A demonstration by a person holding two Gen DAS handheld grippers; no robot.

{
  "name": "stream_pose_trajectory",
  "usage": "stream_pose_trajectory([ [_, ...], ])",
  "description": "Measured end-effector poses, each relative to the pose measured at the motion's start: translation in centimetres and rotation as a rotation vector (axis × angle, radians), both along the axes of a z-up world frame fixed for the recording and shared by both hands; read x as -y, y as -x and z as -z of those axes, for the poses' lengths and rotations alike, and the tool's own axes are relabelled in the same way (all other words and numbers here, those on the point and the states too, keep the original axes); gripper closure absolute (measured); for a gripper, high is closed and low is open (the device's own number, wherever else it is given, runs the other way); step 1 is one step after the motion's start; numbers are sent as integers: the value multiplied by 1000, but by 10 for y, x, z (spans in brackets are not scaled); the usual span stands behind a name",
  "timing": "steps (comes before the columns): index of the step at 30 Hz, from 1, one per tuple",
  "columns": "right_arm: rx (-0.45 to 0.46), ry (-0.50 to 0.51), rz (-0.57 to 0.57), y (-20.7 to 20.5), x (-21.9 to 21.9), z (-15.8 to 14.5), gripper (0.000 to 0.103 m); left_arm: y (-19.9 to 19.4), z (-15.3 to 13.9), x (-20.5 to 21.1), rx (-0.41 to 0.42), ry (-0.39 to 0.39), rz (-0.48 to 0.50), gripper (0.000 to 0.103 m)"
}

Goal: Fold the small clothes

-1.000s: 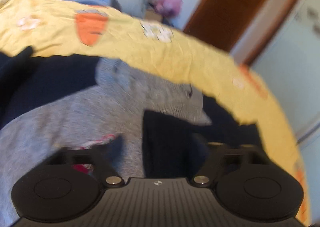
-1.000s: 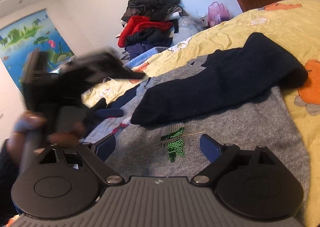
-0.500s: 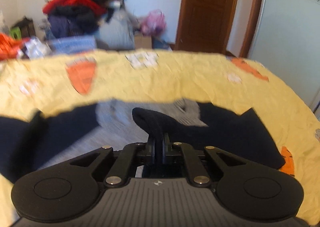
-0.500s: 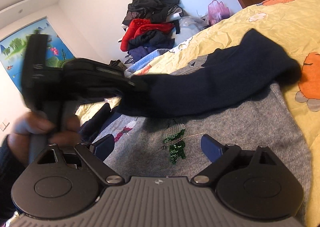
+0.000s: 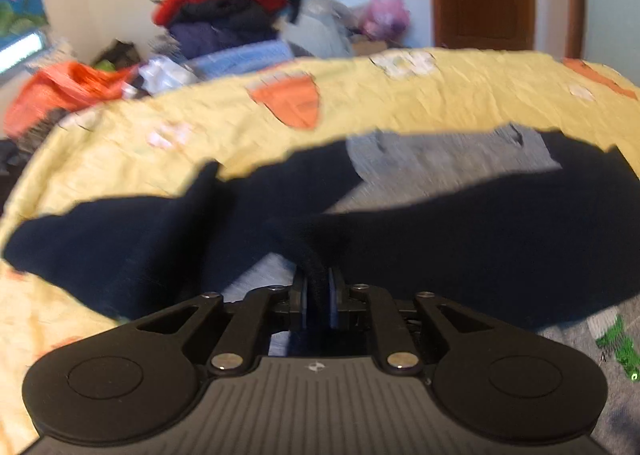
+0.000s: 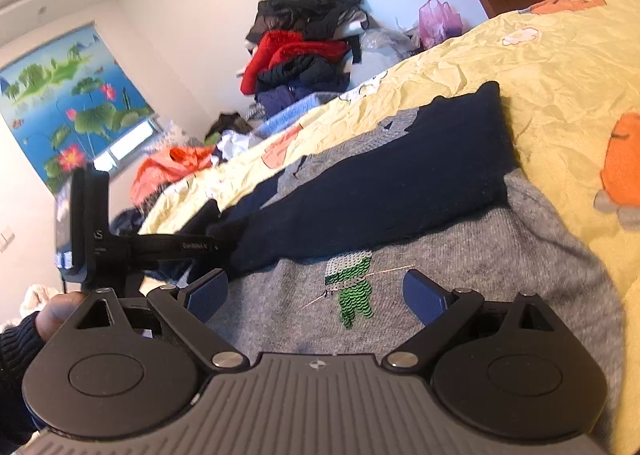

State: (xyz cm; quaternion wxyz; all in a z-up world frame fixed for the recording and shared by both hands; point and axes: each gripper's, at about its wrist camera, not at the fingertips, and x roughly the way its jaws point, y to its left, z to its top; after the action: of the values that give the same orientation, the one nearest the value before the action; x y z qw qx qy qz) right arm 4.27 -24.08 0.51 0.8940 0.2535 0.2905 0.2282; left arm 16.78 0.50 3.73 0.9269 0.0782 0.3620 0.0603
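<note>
Grey knit sweater [image 6: 460, 239], just 1, flat on yellow bedsheet [image 6: 560, 67]. Its 2 navy sleeves: right one [image 5: 500, 239] pinched in left gripper [image 5: 317, 297], jaws just closed on it, at 9 o'clock in right view. Right gripper [image 6: 316, 295] gaping wide, nothing betw pads, over sequin patch [image 6: 352, 287].

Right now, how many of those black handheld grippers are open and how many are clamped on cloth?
Open: 1, the right gripper over the grey knit sweater.
Clamped: 1, the left gripper on the sweater's dark navy sleeve.
Total: 2.
</note>
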Motion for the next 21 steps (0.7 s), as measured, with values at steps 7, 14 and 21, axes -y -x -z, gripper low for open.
stream_pose_trajectory([
  [7,15,108,138,-76,13,-35,4,38,-25,13,282,97,72,18],
  [14,0,506,106,-129,-22,2,4,-11,28,8,20,201,37,17],
  [21,-3,607,95,-129,-28,6,0,-12,35,-2,23,195,87,8],
])
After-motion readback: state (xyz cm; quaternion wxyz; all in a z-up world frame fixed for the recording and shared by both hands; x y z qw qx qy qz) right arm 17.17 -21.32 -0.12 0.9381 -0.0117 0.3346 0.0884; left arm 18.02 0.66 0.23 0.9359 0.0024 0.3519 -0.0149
